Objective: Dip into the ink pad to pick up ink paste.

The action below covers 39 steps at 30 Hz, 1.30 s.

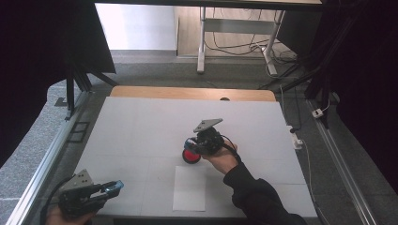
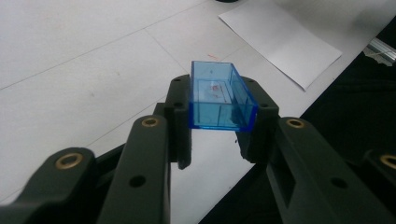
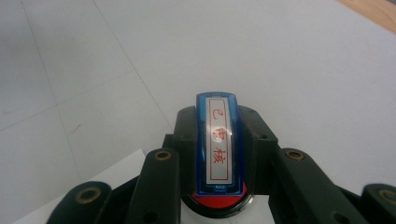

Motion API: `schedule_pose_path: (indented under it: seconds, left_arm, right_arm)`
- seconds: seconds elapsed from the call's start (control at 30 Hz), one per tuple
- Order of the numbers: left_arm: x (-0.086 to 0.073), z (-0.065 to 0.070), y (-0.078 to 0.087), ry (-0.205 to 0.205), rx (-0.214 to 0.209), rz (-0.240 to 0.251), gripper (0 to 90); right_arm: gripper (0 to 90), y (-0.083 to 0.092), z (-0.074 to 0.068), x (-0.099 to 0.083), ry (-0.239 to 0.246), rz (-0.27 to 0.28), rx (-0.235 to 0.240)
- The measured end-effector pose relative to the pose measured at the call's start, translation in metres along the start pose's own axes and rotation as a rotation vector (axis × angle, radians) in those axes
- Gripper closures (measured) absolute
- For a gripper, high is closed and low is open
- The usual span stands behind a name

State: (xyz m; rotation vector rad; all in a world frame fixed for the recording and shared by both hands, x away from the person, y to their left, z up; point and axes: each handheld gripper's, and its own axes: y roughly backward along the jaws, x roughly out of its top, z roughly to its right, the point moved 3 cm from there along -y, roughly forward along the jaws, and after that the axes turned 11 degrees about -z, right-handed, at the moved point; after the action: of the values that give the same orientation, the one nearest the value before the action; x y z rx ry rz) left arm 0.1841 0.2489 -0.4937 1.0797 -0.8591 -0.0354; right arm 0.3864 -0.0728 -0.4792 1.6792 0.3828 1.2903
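Note:
My left gripper (image 1: 112,187) is at the table's near left corner, shut on a clear blue box-shaped cap (image 2: 219,98) with its hollow side facing the camera. My right gripper (image 1: 196,144) is in the middle of the table, shut on a blue stamp (image 3: 218,144) that bears a white label with red characters. The stamp points down at a round red ink pad (image 1: 191,156) in a black case. Its lower end meets the red pad (image 3: 219,201), but I cannot tell whether it touches.
A white sheet of paper (image 1: 189,188) lies just in front of the ink pad, near the table's front edge. A white mat (image 1: 141,126) covers the table, with a wooden strip (image 1: 187,93) at the far edge. Metal rails run along both sides.

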Motion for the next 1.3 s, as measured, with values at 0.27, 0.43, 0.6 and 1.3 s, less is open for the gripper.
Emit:
schedule_pose_path:
  seconds: [0.27, 0.43, 0.6, 1.3]
  left_arm:
    - [0.000, 0.000, 0.000, 0.000, -0.002, 0.001, 68.1]
    - [0.000, 0.000, 0.000, -0.001, -0.001, 0.000, 68.2]
    - [0.000, 0.000, 0.000, -0.001, -0.002, 0.000, 68.1]
    - [0.000, 0.000, 0.000, 0.000, -0.002, -0.002, 68.2]
  right_arm:
    - [71.1, -0.008, 0.001, -0.003, -0.011, -0.024, -0.002]
    - [71.1, -0.015, 0.004, -0.006, -0.014, -0.050, -0.008]
    - [71.1, -0.022, 0.005, -0.009, -0.013, -0.064, -0.011]
    - [71.4, -0.028, 0.010, -0.012, -0.048, -0.065, 0.013]
